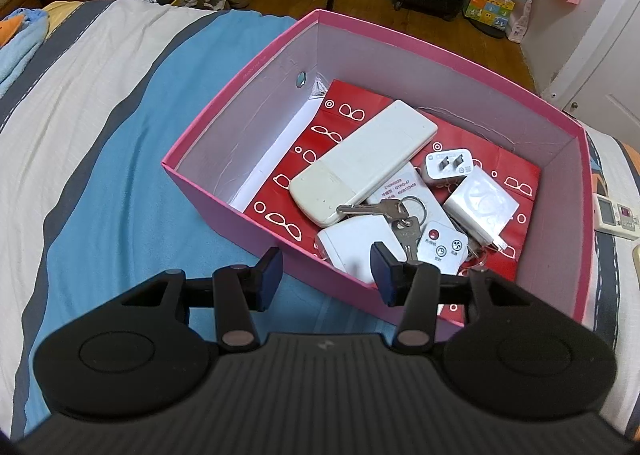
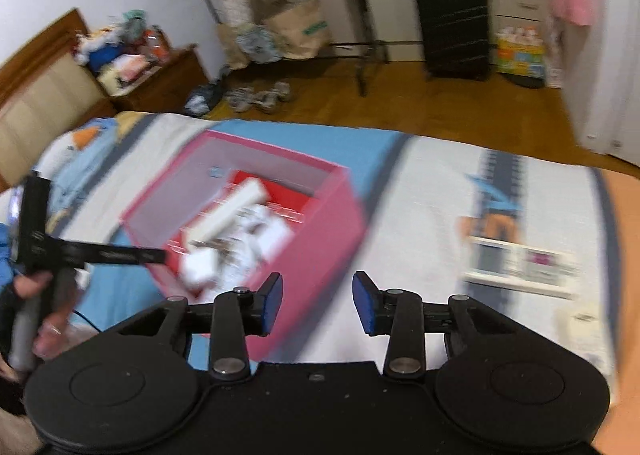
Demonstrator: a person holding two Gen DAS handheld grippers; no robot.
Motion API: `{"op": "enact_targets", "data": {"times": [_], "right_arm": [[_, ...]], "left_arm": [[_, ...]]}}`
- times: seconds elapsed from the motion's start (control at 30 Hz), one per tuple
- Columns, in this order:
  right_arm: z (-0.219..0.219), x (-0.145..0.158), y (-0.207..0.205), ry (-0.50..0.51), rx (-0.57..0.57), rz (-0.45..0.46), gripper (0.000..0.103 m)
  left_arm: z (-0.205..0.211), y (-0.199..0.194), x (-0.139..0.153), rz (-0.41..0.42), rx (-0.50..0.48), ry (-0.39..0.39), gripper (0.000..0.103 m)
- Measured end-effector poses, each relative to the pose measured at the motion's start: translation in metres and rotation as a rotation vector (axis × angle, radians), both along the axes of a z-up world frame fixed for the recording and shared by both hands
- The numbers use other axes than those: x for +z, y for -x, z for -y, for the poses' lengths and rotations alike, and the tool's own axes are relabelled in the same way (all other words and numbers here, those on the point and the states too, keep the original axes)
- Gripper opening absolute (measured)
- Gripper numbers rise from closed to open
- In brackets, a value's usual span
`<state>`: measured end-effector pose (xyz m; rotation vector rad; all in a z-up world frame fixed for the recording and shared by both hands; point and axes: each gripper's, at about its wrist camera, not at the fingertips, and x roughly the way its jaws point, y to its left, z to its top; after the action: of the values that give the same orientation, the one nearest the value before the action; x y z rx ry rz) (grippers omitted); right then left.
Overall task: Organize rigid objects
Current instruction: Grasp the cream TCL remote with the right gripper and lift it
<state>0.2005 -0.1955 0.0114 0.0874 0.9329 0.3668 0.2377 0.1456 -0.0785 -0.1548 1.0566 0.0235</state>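
Note:
A pink box (image 1: 224,199) with a red patterned floor sits on the bed. It holds a long white remote (image 1: 360,163), a white plug adapter (image 1: 448,165), keys (image 1: 384,215), a small white remote with a red button (image 1: 442,247) and other white chargers. My left gripper (image 1: 326,275) is open and empty, over the box's near wall. My right gripper (image 2: 318,303) is open and empty, above the bed right of the box (image 2: 320,223). A white remote with a display (image 2: 520,267) lies on the bed at its right, also at the left wrist view's right edge (image 1: 616,215). The right view is blurred.
The bed has a blue, white and grey striped cover (image 1: 100,135). A small pale object (image 2: 580,319) lies near the white remote. The hand with the left gripper's handle (image 2: 36,255) shows at left. Wooden floor, shoes, a black suitcase (image 2: 452,31) and a nightstand lie beyond.

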Motion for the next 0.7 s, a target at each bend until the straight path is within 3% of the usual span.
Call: {"op": "enact_targets", "data": {"times": [0.13, 0.23, 0.37, 0.47, 0.57, 0.63, 0.7], "right_arm": [[0.047, 0.0, 0.007, 0.059, -0.063, -0.004, 0.053], [0.078, -0.008, 0.01, 0.106, -0.126, 0.009, 0.054], [0.129, -0.038, 0.009, -0.059, -0.238, -0.055, 0.054], [0.143, -0.055, 0.009, 0.064, -0.23, -0.051, 0.054], [0.161, -0.072, 0.004, 0.174, -0.21, -0.108, 0.054], [0.169, -0.083, 0.005, 0.294, -0.197, -0.079, 0.055], [0.18, -0.096, 0.004, 0.311, -0.197, -0.099, 0.055]], "left_arm": [[0.002, 0.0, 0.001, 0.0, 0.005, -0.013, 0.047], [0.003, 0.0, 0.002, 0.001, 0.013, -0.021, 0.047], [0.005, 0.0, 0.002, 0.002, 0.017, -0.027, 0.047], [0.006, 0.0, 0.002, -0.006, 0.02, -0.03, 0.046], [0.009, 0.001, 0.003, -0.002, 0.02, -0.047, 0.046], [0.008, 0.001, 0.003, 0.001, 0.026, -0.048, 0.046], [0.008, 0.001, 0.004, 0.0, 0.031, -0.045, 0.045]]}}
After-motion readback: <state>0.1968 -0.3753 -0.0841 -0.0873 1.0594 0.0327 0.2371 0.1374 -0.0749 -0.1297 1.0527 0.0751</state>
